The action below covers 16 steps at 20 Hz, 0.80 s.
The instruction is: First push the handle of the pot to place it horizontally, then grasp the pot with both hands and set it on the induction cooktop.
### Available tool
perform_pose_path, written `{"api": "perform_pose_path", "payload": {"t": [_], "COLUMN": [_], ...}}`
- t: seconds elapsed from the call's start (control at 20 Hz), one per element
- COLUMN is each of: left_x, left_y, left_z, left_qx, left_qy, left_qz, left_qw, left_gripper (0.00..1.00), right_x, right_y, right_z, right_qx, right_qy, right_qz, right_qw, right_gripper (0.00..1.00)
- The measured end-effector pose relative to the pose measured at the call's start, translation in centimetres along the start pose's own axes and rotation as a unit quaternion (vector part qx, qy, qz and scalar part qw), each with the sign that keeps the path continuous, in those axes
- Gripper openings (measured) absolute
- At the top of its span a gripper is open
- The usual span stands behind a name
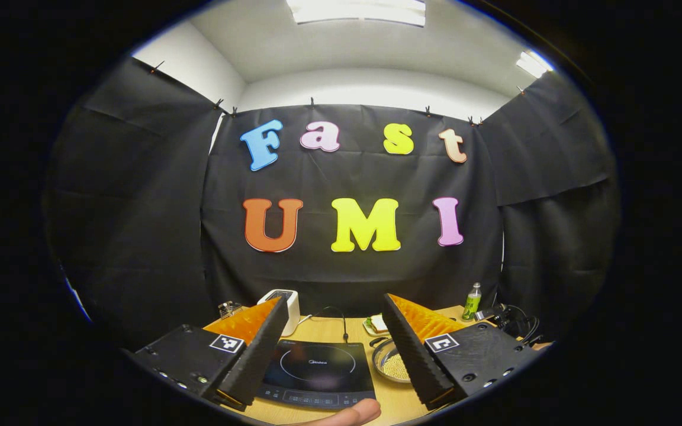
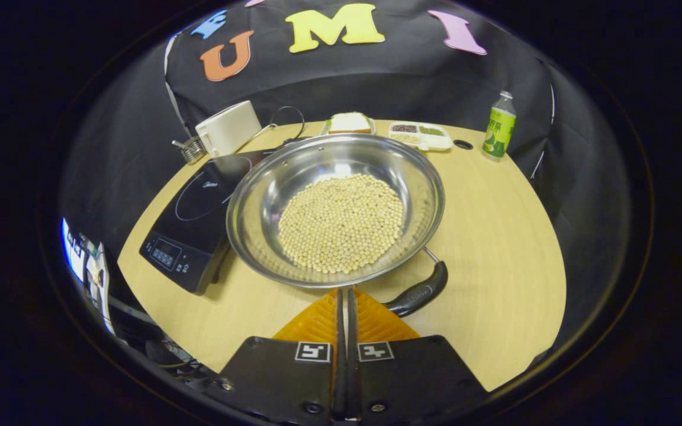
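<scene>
The pot [image 2: 335,207] of pale beans sits mid-surface, just beside the induction cooktop [image 2: 199,216], its handle [image 2: 421,291] angled toward the near edge. The right claw [image 2: 344,302], fingers pressed together on nothing, hovers at its near rim; the left claw [image 1: 332,349] gapes wide above. Black cloth walls the wooden surface [image 2: 495,236], with a bottle [image 2: 499,125] at its far right corner.

Pot [image 2: 335,207]: wide, shallow, shiny steel; upright on the wooden table, just right of the cooktop, its left rim overlapping the cooktop's edge in the right gripper view.
Contents [image 2: 341,222]: layer of small pale round beans across the bottom.
Handle [image 2: 421,293]: dark, curved; points toward the near right.
Cooktop [image 2: 196,219]: flat black slab, ring mark on top, control strip at near edge.
</scene>
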<state>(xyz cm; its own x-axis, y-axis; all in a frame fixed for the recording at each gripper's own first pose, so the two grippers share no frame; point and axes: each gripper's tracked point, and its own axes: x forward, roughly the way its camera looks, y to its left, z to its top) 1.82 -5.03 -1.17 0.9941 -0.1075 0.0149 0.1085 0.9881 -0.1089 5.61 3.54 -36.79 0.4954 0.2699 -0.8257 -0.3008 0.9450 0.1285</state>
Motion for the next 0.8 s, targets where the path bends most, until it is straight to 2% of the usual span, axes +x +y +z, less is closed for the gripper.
{"api": "perform_pose_path", "payload": {"t": [0.3, 0.45, 0.5, 0.55, 0.75, 0.8], "left_x": [3.6, 4.7, 5.1, 5.4, 6.3, 6.7], "left_y": [0.4, 0.2, 0.5, 0.9, 2.1, 2.2], "left_z": [0.2, -1.0, -1.3, -1.5, -2.5, -2.7], "left_qx": [0.002, -0.002, -0.005, -0.005, 0.007, 0.008], "left_qy": [0.010, 0.020, 0.022, 0.022, 0.023, 0.023], "left_qz": [0.003, -0.014, -0.015, -0.013, 0.002, 0.002], "left_qw": [1.000, 1.000, 1.000, 1.000, 1.000, 1.000], "left_gripper": [0.95, 0.95, 0.95, 0.95, 0.96, 0.96], "right_x": [0.6, 1.4, 1.6, 1.7, 2.5, 2.7], "right_y": [-1.8, -3.0, -3.4, -3.9, -6.3, -7.0], "right_z": [0.7, 0.9, 1.1, 1.1, 1.8, 2.1], "right_qx": [-0.017, -0.026, -0.028, -0.026, -0.021, -0.025], "right_qy": [0.027, 0.043, 0.047, 0.051, 0.055, 0.053], "right_qz": [0.013, 0.003, 0.001, -0.002, -0.016, -0.025], "right_qw": [0.999, 0.999, 0.998, 0.998, 0.998, 0.998], "right_gripper": [0.04, 0.04, 0.01, 0.04, 0.04, 0.01]}}
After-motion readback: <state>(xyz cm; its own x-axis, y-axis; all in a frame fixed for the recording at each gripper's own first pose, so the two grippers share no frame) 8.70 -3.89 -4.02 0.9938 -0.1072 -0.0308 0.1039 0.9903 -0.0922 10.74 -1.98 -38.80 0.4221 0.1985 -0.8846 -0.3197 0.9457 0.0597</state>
